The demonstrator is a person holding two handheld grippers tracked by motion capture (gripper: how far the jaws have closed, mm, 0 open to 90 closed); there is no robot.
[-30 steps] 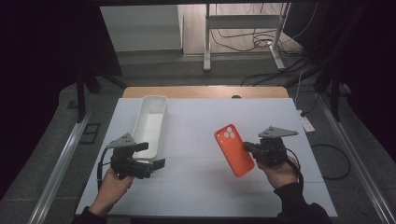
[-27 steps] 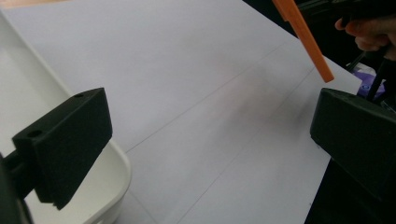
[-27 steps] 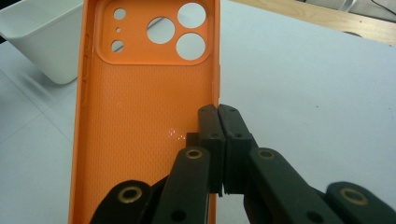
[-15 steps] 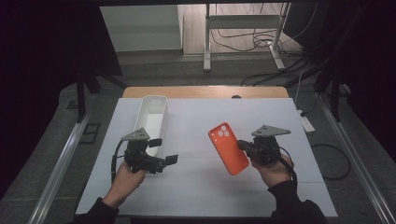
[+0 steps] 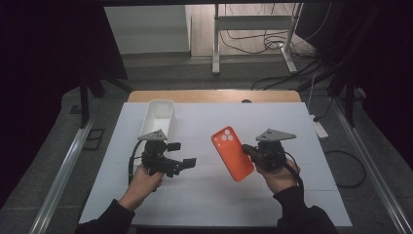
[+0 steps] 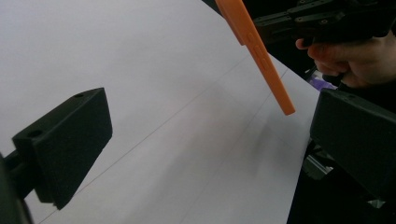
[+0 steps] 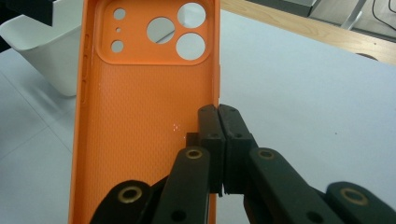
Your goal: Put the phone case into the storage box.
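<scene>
Right gripper view showed the right gripper [image 7: 218, 140] with fingers clamped on one side wall of the orange phone case [image 7: 144, 121], raised over the desk [image 5: 204, 195] middle; such thin purchase risked slippage, while the left gripper [image 5: 187, 161] stood open, empty.

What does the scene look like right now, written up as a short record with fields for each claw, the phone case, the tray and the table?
right claw: shut on the side edge of the phone case
phone case: orange, empty, held up off the table, camera holes at the far end
left claw: open, nothing between its jaws, pointing toward the phone case
tray: white, long, on the table beyond the left claw
table: white top, wooden strip along the far edge
</scene>
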